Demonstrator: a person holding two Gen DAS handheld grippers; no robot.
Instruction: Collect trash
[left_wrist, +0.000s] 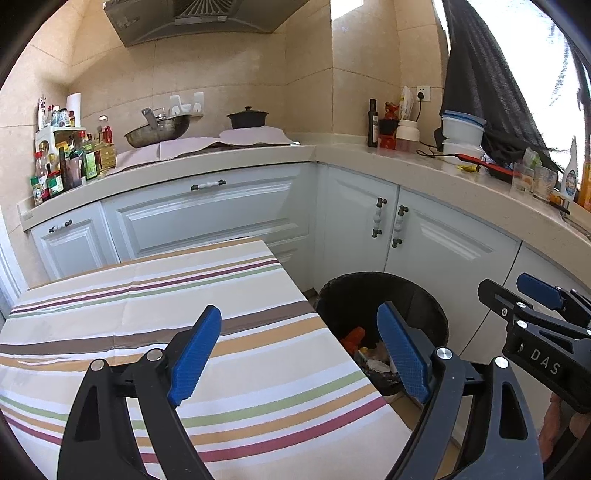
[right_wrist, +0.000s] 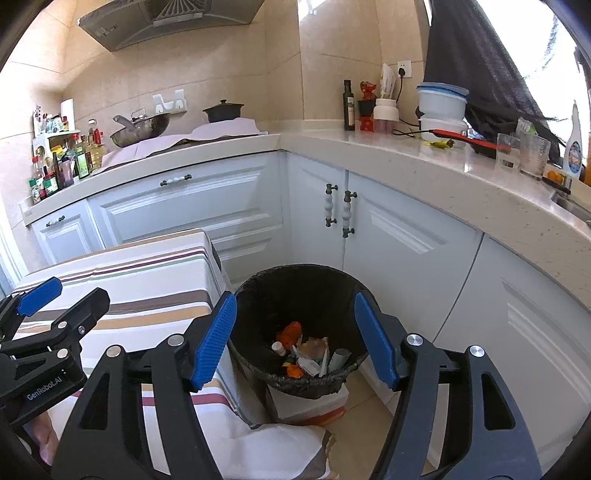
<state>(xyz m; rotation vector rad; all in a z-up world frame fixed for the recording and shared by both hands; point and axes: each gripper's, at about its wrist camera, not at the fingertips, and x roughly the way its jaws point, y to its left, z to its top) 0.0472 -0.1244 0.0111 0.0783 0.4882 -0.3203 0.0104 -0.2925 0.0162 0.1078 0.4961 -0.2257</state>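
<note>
A black-lined trash bin (right_wrist: 295, 291) stands on the floor beside the table and holds several pieces of trash (right_wrist: 306, 354), among them an orange wrapper and a small white bottle. It also shows in the left wrist view (left_wrist: 369, 291). My right gripper (right_wrist: 295, 339) is open and empty, held above the bin's mouth. My left gripper (left_wrist: 299, 354) is open and empty, above the right edge of the striped tablecloth (left_wrist: 184, 314). The right gripper also shows in the left wrist view (left_wrist: 517, 299), and the left gripper in the right wrist view (right_wrist: 62, 295).
White cabinets (right_wrist: 388, 236) run around the corner behind the bin. The counter (right_wrist: 406, 162) carries bottles, stacked white containers (right_wrist: 441, 107), glasses and a red-handled tool. A wok (left_wrist: 159, 129) and a black pot (left_wrist: 247, 117) sit on the stove. Condiment bottles (left_wrist: 62, 166) crowd the left end.
</note>
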